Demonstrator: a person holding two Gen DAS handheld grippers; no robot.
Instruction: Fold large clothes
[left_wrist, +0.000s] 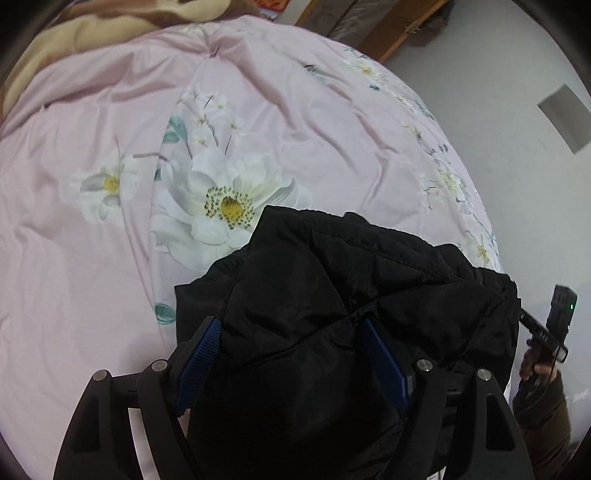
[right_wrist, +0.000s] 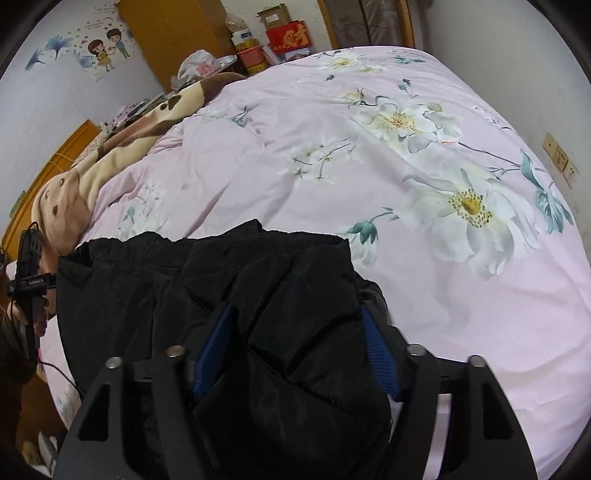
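Black quilted jacket (left_wrist: 332, 295), puffy and slack, bunched on smooth pink floral duvet (left_wrist: 92, 277). Left gripper (left_wrist: 291, 354) and right gripper (right_wrist: 295, 350): blue ribbed pads spread wide, padded folds between; grip uncertain.

Home bedroom; a bed under a pink floral duvet (right_wrist: 258, 158) fills both views, with a brown-and-cream plush blanket (right_wrist: 110, 147) bunched along its far side. Cartoon couple wall sticker (right_wrist: 105, 46); wooden wardrobe (right_wrist: 173, 33); stacked boxes (right_wrist: 284, 33) in the corner; wall sockets (right_wrist: 561, 158).
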